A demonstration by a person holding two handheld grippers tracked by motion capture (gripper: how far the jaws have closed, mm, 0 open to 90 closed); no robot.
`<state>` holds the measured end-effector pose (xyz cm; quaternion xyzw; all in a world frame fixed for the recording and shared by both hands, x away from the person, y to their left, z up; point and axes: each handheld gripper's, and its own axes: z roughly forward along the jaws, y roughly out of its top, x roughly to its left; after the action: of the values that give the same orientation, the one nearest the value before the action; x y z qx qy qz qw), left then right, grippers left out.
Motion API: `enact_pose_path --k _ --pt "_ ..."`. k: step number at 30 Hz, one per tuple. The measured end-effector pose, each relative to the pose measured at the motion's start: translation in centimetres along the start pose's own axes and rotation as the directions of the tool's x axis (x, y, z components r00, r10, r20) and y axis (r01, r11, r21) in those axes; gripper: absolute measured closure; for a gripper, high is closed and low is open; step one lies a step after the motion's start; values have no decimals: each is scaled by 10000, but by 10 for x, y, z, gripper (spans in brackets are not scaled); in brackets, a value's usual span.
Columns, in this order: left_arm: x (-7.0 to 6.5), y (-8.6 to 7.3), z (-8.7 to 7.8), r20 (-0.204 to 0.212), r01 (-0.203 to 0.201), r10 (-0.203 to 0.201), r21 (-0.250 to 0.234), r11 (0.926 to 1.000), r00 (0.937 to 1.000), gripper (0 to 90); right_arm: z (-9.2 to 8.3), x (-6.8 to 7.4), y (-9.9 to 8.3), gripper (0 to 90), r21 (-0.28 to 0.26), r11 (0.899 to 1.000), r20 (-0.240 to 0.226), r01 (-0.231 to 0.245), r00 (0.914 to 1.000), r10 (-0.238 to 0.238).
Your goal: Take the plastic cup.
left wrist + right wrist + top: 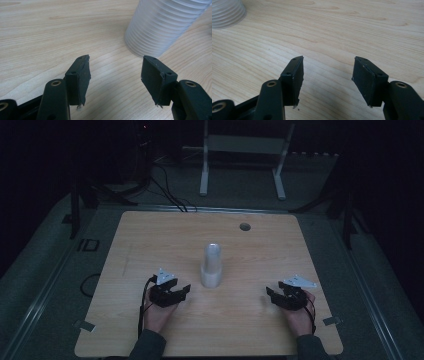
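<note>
A white ribbed stack of plastic cups (pixel 211 265) stands upright near the middle of the wooden table (pixel 150 240). My left gripper (pixel 181 292) rests low on the table to the left of the stack, a short way from it. In the left gripper view the stack (pixel 160 27) rises ahead and to the right of the left gripper (pixel 116 65), whose jaws stand apart with bare wood between them. My right gripper (pixel 272 295) lies to the right of the stack, farther off. In the right gripper view the right gripper (pixel 328 66) is also open and empty, with the stack's base (pixel 225 12) at the top left corner.
A round cable hole (pixel 244 226) sits near the table's far edge. Beyond the table stands a white metal frame (pixel 243 157) on a dark floor, with cables (pixel 167 190) running along it. The room is dim.
</note>
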<state>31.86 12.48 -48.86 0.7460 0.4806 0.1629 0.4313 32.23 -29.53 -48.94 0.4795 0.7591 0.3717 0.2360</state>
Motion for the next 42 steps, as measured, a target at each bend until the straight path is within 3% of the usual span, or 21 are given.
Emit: enact_pose_path --k 8,18,24,29,42 --pt "-4 1 -2 383 -249 255 -155 9996 9989 402 -1 4 0 424 -6 9999 -109 125 9999 -125" --pt "-14 8 -5 303 -684 691 -212 9974 9972 447 -5 8 4 425 -140 9997 -248 191 9995 -194" --pt "-13 14 -6 904 -764 797 -387 9963 9927 445 -12 12 14 429 -466 9989 -728 22 9973 -55" --pt "-16 17 -5 1221 -885 944 -529 9947 9880 430 -19 14 22 430 -679 9976 -805 122 9966 -176" --pt "-22 29 -4 1009 -1315 1375 -634 9893 9854 368 -21 24 40 430 -853 9950 -960 519 9936 -600"
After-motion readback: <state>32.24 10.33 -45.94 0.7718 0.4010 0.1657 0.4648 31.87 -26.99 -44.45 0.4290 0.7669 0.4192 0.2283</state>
